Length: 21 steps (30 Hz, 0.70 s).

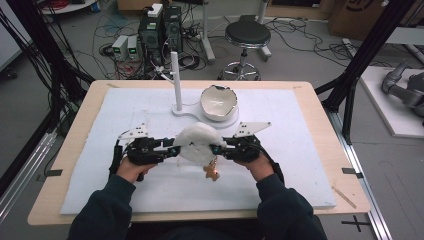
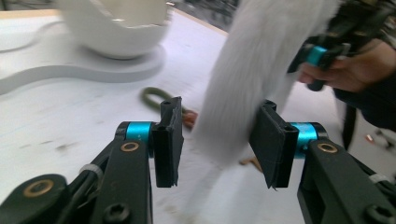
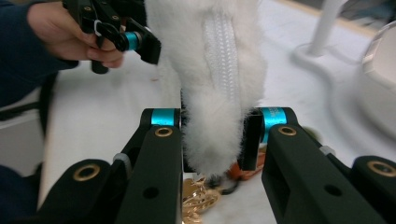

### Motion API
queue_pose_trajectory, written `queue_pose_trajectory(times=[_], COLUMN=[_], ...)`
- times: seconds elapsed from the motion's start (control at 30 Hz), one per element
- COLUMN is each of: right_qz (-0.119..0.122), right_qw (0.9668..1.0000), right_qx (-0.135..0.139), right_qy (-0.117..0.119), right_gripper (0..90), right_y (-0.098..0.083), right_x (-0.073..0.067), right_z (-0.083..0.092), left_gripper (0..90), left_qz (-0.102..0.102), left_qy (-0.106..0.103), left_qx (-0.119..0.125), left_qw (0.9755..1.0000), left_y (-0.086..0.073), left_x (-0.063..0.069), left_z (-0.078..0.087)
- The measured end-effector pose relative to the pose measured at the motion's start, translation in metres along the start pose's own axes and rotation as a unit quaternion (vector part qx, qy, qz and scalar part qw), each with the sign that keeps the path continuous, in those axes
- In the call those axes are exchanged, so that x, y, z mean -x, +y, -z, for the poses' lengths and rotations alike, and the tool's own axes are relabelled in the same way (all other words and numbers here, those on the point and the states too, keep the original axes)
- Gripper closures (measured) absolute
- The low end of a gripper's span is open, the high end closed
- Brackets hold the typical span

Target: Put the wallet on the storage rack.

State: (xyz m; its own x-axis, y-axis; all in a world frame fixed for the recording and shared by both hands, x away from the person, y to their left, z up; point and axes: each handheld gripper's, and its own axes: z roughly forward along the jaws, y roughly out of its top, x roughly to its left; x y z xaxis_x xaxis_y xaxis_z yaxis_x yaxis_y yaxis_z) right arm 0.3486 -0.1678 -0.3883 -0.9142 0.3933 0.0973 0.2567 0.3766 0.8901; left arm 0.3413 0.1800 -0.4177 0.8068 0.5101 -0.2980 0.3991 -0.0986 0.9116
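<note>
Both tongs on a white fluffy pouch, mid-table

Centrally, a white fluffy pouch (image 1: pixel 196 144) hangs above the white mat (image 1: pixel 300 165), held up between the two tongs near the person's edge of the table (image 1: pixel 75 150). It has long white fur; the right gripper view shows a white zipper strip (image 3: pixel 222 51) running down its middle. A small golden charm (image 1: pixel 212 171) dangles below it in the high view; the right gripper view shows gold pieces and an orange bit under the pouch's lower end, too blurred to name.

Right tongs (image 3: pixel 211 135): jaws pressed on the pouch's lower furry end from both sides, gripping it. Right hand (image 1: pixel 252 165) comes in from the bottom right.

Left tongs (image 2: pixel 217 140): jaws spread wide, the fur lies between them, touching the right-side pad (image 2: pixel 267 140), clear of the other pad. Not clamped. Left hand (image 1: pixel 131 167) at bottom left, dark sleeve.

Behind the pouch on the mat: a white flat base (image 1: pixel 192 112) carrying a white upright post (image 1: pixel 176 80) and a white broken-edged bowl (image 1: pixel 218 102), bowl right of the post. A greenish loop (image 2: pixel 152 98) lies on the mat near the base in the left gripper view, unclear what it is.

Beyond the table: a black stool (image 1: pixel 247 37), computer boxes (image 1: pixel 161 30), cables on the floor.
</note>
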Motion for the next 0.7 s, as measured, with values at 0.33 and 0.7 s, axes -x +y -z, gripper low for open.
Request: queue_pose_trajectory(times=[0.33,0.7], right_qz=[0.039,0.095], right_qw=[0.9976,0.9879], right_qx=[0.013,-0.017], right_qy=[-0.055,-0.121], right_gripper=[76.4,76.3], right_y=[0.04,0.095], right_x=[0.027,0.07], right_z=[0.013,0.007], left_gripper=[53.0,20.2], left_qz=[0.019,0.023], left_qy=[0.119,0.163], left_qx=[0.069,0.077], left_qw=[0.9903,0.9833], left_y=[-0.004,-0.004], left_x=[-0.036,-0.041], left_z=[0.049,0.054])
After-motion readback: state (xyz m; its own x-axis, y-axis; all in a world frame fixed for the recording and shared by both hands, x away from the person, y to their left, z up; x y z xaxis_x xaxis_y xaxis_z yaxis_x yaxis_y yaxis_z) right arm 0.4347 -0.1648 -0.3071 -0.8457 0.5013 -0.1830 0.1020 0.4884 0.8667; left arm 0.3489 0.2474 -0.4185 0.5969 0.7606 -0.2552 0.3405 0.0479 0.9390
